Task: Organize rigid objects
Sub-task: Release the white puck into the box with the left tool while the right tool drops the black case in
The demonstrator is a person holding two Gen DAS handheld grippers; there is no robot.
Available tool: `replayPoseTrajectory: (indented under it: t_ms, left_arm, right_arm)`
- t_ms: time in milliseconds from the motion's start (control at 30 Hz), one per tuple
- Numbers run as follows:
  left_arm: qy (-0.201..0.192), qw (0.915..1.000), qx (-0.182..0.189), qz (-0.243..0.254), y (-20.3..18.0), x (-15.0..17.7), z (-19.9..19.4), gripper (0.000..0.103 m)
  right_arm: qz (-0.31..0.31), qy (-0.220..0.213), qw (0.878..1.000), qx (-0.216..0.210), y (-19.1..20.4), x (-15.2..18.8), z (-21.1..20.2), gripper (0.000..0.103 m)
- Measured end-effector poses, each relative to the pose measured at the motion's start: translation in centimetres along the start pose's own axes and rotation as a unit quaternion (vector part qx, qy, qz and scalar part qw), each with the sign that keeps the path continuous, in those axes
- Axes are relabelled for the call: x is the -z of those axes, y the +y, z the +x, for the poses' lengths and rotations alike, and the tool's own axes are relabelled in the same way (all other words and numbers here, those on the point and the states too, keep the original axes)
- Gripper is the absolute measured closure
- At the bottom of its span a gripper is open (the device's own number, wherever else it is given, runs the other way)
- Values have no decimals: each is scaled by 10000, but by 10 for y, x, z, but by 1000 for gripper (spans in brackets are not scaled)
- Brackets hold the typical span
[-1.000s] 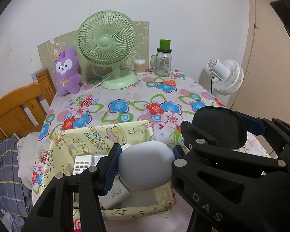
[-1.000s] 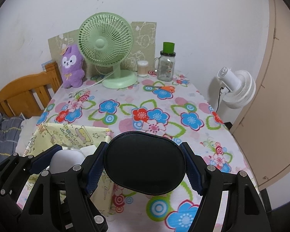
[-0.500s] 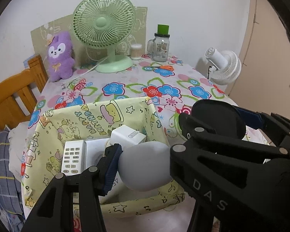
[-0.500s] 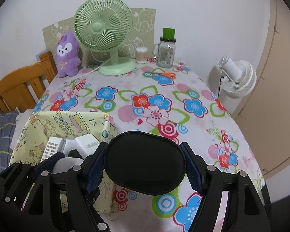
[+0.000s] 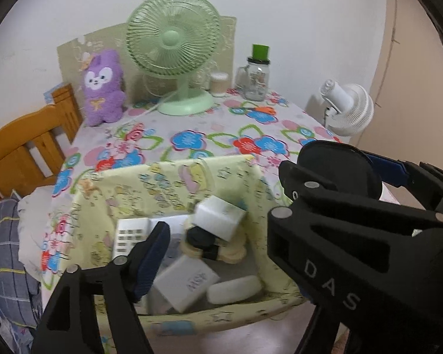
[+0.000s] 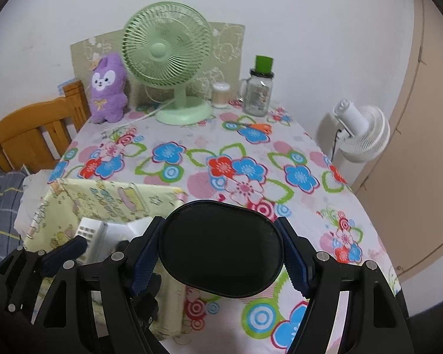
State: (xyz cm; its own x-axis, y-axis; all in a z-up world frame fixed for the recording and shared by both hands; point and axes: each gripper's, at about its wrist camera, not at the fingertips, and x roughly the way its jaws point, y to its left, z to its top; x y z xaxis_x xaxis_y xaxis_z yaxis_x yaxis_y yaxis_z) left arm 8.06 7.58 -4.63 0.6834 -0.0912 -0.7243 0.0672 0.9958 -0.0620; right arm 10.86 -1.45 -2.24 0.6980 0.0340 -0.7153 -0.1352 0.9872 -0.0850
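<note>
since a second ago the left hand-held gripper [image 5: 215, 253] has let go of the pale grey oval thing it was clamping – its jaws have just been opening and now stand wide over the yellow fabric bin [image 5: 174, 177] with nothing between them. a white oval piece [image 5: 234, 292] lies on the bin floor at the near right; whether it is the same thing i cannot tell. around it in the bin: a white remote [image 5: 130, 236] at the left, a white charger block [image 5: 186, 281] near the front, a white box [image 5: 218, 216] tilted and blurred, and a black-and-cream item [image 5: 209, 244] under it.

right hand-held gripper [image 6: 221, 253] is closed partway on a black oval case [image 6: 221, 247], blue pads pressed to its left and right edges. it holds the case above the worktop [image 6: 251, 147], just right of the bin [image 6: 103, 200] – in the left wrist view the case [image 5: 339, 168] shows beyond the bin's right wall.

flowered cloth covers the worktop. at the far edge stand a purple plush [image 6: 107, 88], a green fan [image 6: 167, 59], a small white tub [image 6: 220, 94] and a glass jar with a green cap [image 6: 258, 88]. a white fan [image 6: 363, 129] stands off the right side, and a wooden bed frame [image 6: 35, 129] off the left.
</note>
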Motion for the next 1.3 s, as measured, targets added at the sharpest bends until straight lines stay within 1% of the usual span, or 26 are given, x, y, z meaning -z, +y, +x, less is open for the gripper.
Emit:
replayPoseTrajectory:
  t_ms: [67, 133, 300, 400, 533, 700, 833, 1000, 1100, 1233, 1300]
  left_arm:
    - [-2, 10000, -34, -47, 7, -1, -2, 20]
    - [4, 9999, -126, -109, 16, -1, -3, 17]
    - [-9, 9990, -384, -215, 36, 1, -7, 13]
    - [14, 9987, -432, -277, 45, 3, -6, 11]
    - [18, 9988, -398, -282, 53, 6, -6, 7]
    - [41, 9982, -503, -321, 62, 9, -4, 7]
    - [43, 9977, -547, -411, 69, 11, -4, 7]
    - [75, 9966, -665, -488, 78, 12, -3, 7]
    - [56, 9966, -644, -512, 78, 12, -3, 7]
    - [14, 9972, -581, -481, 74, 9, -5, 7]
    - [-17, 9975, -550, -445, 70, 8, -7, 7]
  right_arm:
    - [-71, -50, 9999, -87, 9, -4, -2, 27]
    - [-127, -82, 9998, -154, 19, -7, -3, 27]
    - [-247, -85, 9990, -369, 39, -10, -1, 27]
    - [-323, -48, 9983, -475, 50, -11, 1, 27]
    - [-348, 88, 9972, -661, 61, -9, 9, 27]
    - [-362, 248, 9958, -804, 72, -6, 17, 27]
    - [-496, 306, 9937, -959, 82, -4, 21, 26]
    - [-581, 335, 9926, -1014, 92, -5, 24, 25]
    - [-645, 277, 9931, -935, 93, -6, 22, 18]
    - [-611, 139, 9948, -800, 88, -7, 16, 12]
    - [-577, 102, 9954, -752, 84, -7, 13, 11]
